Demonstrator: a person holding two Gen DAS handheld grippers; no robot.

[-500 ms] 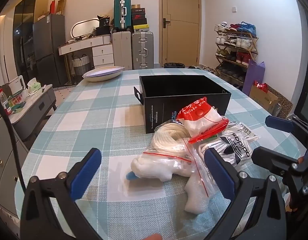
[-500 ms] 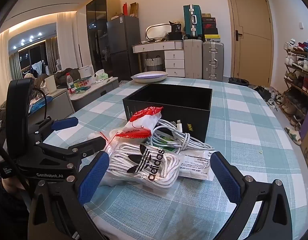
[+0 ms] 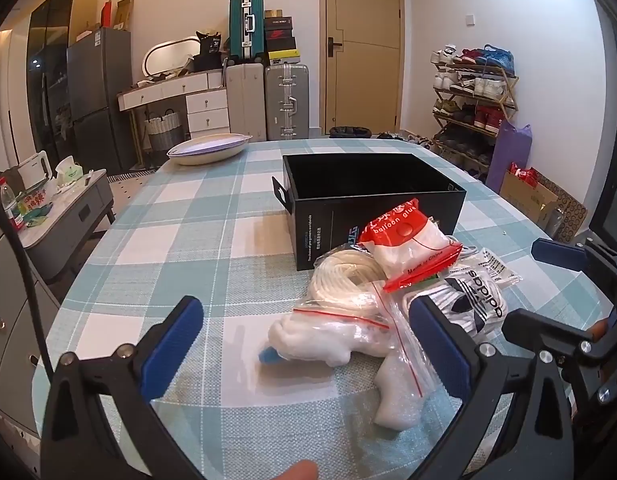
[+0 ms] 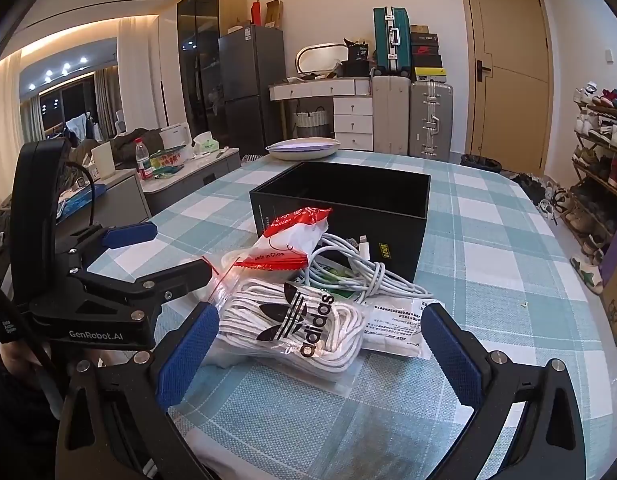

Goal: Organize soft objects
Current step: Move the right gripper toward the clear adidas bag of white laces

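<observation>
A pile of soft packets lies on the checked table in front of an open black box (image 3: 372,200), also in the right wrist view (image 4: 340,204). In the pile are a red-topped balloon glue bag (image 3: 408,244) (image 4: 292,240), a clear zip bag of white stuffing (image 3: 332,332), a coil of white cord (image 3: 340,276), an adidas packet (image 3: 476,300) (image 4: 296,320) and white cables (image 4: 360,272). My left gripper (image 3: 308,344) is open, just short of the zip bag. My right gripper (image 4: 320,344) is open, just short of the adidas packet.
A white oval dish (image 3: 208,148) sits at the table's far left. Beyond the table stand suitcases (image 3: 284,100), a drawer unit, a door and a shoe rack (image 3: 472,92). A low grey cabinet (image 3: 68,216) stands left of the table.
Both grippers stay open and hold nearly the same place; the views shift only slightly.
</observation>
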